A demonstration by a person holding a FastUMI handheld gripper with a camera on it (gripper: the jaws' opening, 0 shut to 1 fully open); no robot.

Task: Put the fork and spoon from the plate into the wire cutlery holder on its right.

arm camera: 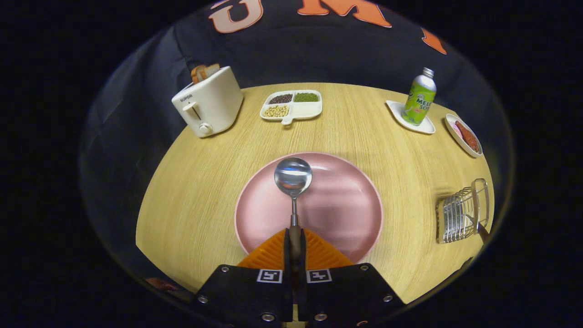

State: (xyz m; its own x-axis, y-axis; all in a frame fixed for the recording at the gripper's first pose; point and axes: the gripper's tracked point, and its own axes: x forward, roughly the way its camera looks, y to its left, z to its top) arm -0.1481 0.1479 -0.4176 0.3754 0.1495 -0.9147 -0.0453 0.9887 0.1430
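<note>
So, spoon (293, 182) pinched by its handle above the pink plate (346, 214).
Gripper (294, 243) fingers clamped on it; I'd keep it level, swing toward the wire cutlery holder (460, 212) at 3 o'clock.

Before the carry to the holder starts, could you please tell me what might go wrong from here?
1. The gripper is shut on the shiny metal spoon only at its handle end; the bowl juts ahead and could swing or slip.
2. The wire cutlery holder sits near the edge of the round wooden table, so a bump might push it off.
</note>
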